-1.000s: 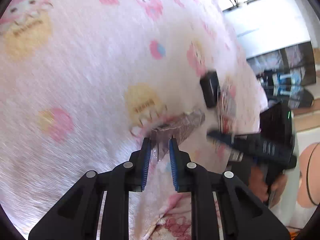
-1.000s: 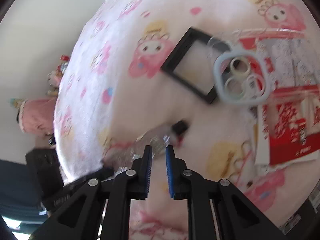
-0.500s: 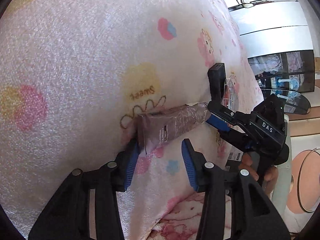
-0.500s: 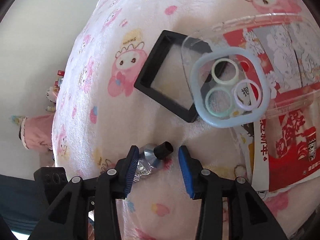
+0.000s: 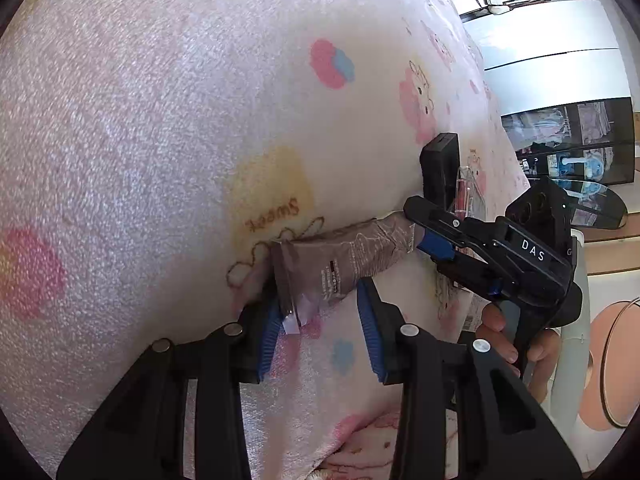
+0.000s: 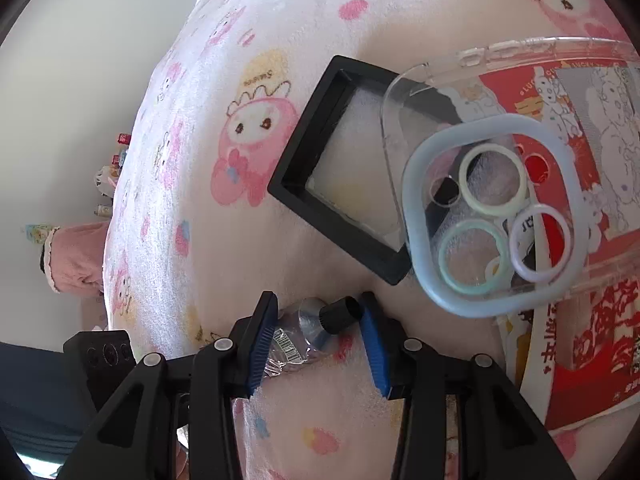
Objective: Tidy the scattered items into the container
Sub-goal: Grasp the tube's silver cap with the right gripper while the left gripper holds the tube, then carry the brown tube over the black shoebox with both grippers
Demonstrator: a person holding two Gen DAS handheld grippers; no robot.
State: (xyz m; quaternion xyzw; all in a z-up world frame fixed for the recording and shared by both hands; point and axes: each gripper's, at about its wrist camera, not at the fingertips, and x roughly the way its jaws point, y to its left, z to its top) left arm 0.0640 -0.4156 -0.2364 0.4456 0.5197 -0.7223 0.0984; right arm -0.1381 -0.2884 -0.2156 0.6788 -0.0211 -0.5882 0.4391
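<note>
A crumpled, foil-wrapped tube with a black cap lies flat on a pink cartoon-print blanket, caught between two hand-held tools at once. The left tongs stand spread around the tube's flat crimped end, blue pads on either side of it, the pad on the left of the view against the crimp and the other just clear of it. The right tongs are likewise spread, straddling the capped end, with the cap lying just beside the pad on the right of that view; whether it touches cannot be told. From the left wrist camera the right tool's black body, marked "DAS", reaches in from the right edge with the person's fingers curled around its handle. Just beyond the tube in the right wrist view sits a black square frame with a pale inner panel, and overlapping its far corner is a clear plastic container. A pale blue rounded-square ring holding several smaller pastel rings shows at the container's near end, above red printed packaging spread on the blanket. The tube rests on the blanket, outside the container.
</note>
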